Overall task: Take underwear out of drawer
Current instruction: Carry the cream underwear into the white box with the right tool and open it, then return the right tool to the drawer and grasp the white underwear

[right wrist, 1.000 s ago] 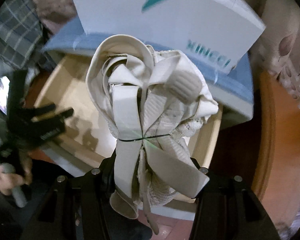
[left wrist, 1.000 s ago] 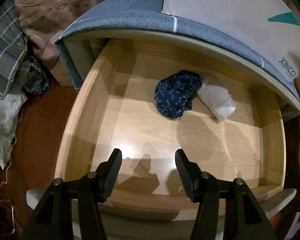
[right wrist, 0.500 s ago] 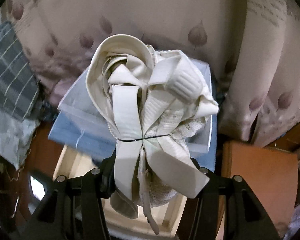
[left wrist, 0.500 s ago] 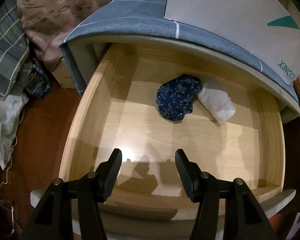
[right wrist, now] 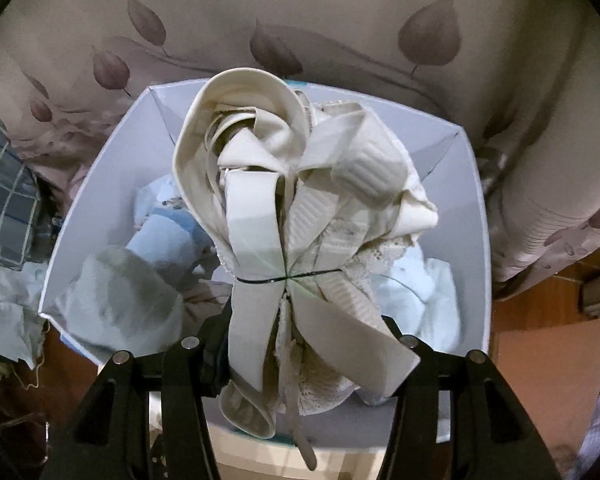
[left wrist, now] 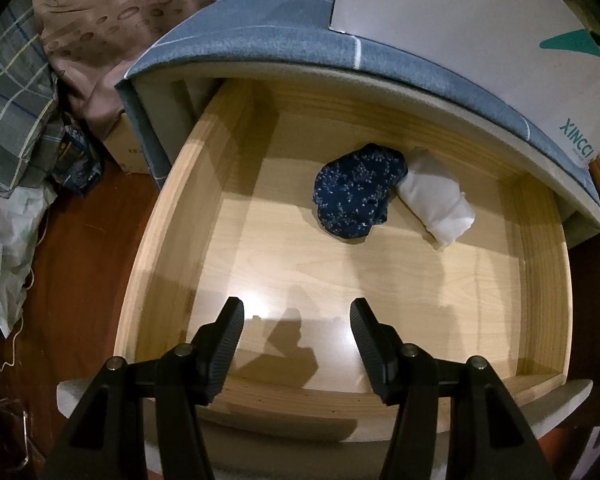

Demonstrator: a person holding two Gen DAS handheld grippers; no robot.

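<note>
The open wooden drawer (left wrist: 172,208) fills the left wrist view. A navy dotted underwear piece (left wrist: 356,196) and a white rolled piece (left wrist: 436,204) lie side by side at its back. My left gripper (left wrist: 296,304) hangs open over the drawer's front, nothing between its fingers. In the right wrist view my right gripper (right wrist: 304,332) holds a cream underwear bundle (right wrist: 300,208) tied with a thin dark band. Its jaws are opening, the bundle still between them. The bundle hangs above a white box (right wrist: 476,200) with pale blue and white garments (right wrist: 168,244) in it.
The white box (left wrist: 460,40) stands on the blue-grey cabinet top (left wrist: 260,28) behind the drawer. A leaf-patterned curtain (right wrist: 340,20) hangs behind it. Plaid cloth (left wrist: 8,92) and crumpled white fabric (left wrist: 0,248) lie on the red-brown floor at left.
My right gripper has carried the cream bundle from above the drawer up and over the white box. The left gripper and the drawer's contents have stayed put.
</note>
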